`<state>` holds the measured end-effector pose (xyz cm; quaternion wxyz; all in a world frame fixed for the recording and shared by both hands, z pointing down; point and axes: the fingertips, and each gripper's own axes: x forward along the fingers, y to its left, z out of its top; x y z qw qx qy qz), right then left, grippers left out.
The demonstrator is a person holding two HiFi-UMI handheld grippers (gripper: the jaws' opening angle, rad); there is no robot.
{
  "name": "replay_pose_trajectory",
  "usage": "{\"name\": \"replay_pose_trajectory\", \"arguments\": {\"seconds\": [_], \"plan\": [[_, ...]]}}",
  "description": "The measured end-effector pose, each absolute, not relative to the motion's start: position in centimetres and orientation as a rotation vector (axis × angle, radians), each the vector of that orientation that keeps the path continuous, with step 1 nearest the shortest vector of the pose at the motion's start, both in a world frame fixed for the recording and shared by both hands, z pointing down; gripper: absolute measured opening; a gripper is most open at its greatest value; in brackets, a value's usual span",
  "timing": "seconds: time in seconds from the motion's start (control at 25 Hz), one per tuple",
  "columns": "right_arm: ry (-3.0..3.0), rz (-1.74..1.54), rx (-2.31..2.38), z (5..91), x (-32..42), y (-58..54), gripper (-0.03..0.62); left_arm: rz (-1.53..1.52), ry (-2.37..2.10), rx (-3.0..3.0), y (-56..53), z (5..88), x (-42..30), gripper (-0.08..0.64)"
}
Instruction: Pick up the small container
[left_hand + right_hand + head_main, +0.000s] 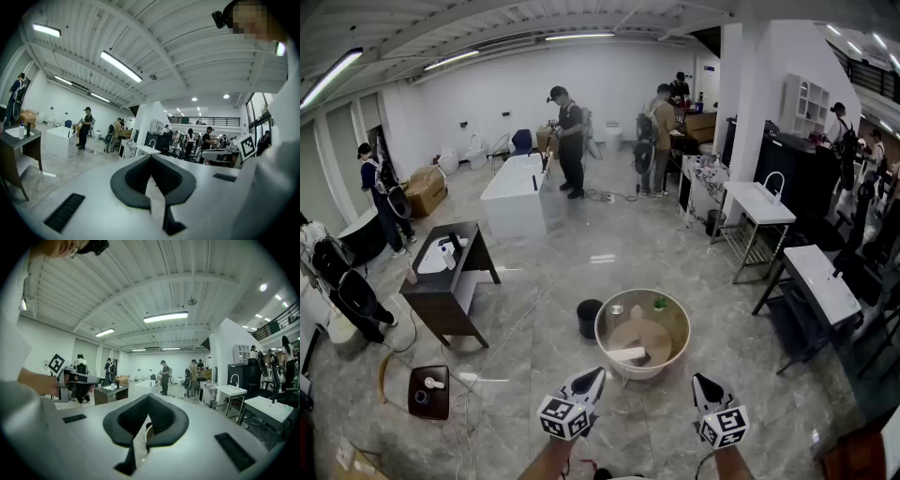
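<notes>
The pick-up has not begun, judging by how things lie: the small black container (590,318), which I take to be the task's thing, stands on the grey floor (534,281), touching or just beside the 9 o'clock edge of a round tan basin (679,349), and nothing grips it. The left gripper (598,373) hangs low in the head view with its jaws closed together and nothing between them, as its own view confirms (151,161). The right gripper (698,379) is likewise closed and empty (147,401). From the left gripper the container lies at about 12 o'clock, well apart; from the right gripper it sits at about 10 o'clock, farther off. What remains is everything: opening a pair of jaws, reaching down to the container, closing on it and lifting.
</notes>
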<state>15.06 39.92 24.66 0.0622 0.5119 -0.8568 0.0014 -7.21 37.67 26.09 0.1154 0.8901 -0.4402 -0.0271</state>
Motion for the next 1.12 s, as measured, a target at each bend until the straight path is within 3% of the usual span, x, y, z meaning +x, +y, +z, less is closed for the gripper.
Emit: {"name": "replay_pose_trajectory", "arguments": {"seconds": [0.84,1.12], "plan": [[-2.622,0.032,1.561,24.3,14.5,40.7,0.012,-0.11,-1.268,2.596,38.5,26.1,-7.3,0.018],[-2.596,0.05,1.581,24.7,14.4,41.0,0.086,-0.117,-1.251,2.575,38.5,26.7,-8.1,0.061]]}}
